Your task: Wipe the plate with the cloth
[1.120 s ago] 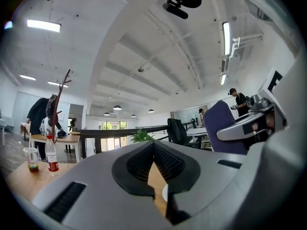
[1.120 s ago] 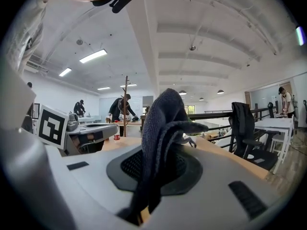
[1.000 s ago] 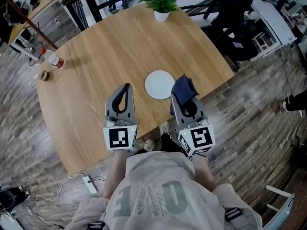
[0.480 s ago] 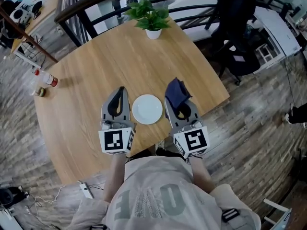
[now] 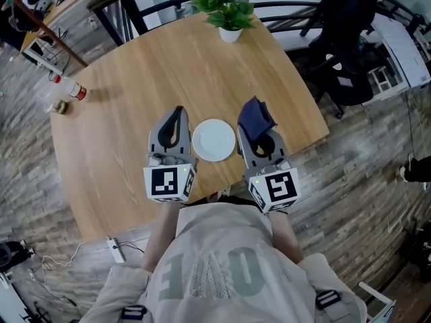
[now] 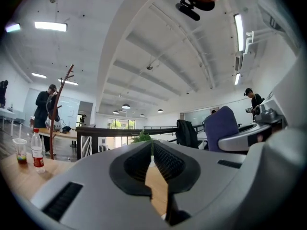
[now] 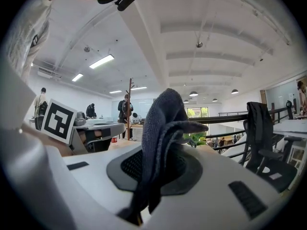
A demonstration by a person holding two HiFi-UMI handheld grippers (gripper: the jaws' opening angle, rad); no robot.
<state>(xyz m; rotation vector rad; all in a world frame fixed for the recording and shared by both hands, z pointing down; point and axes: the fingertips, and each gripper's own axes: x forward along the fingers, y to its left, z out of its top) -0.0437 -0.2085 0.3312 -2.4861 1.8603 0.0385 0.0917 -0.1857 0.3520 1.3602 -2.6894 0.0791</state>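
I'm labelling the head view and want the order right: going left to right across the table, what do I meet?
bottle → left gripper, shut and empty → plate → cloth, clamped in the right gripper. The potted plant is left out, as it sits far back above the plate.

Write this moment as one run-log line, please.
left gripper: shut, empty, left of round white plate | right gripper: shut on dark blue cloth, right of plate | plate: on wooden table, cloth not on it
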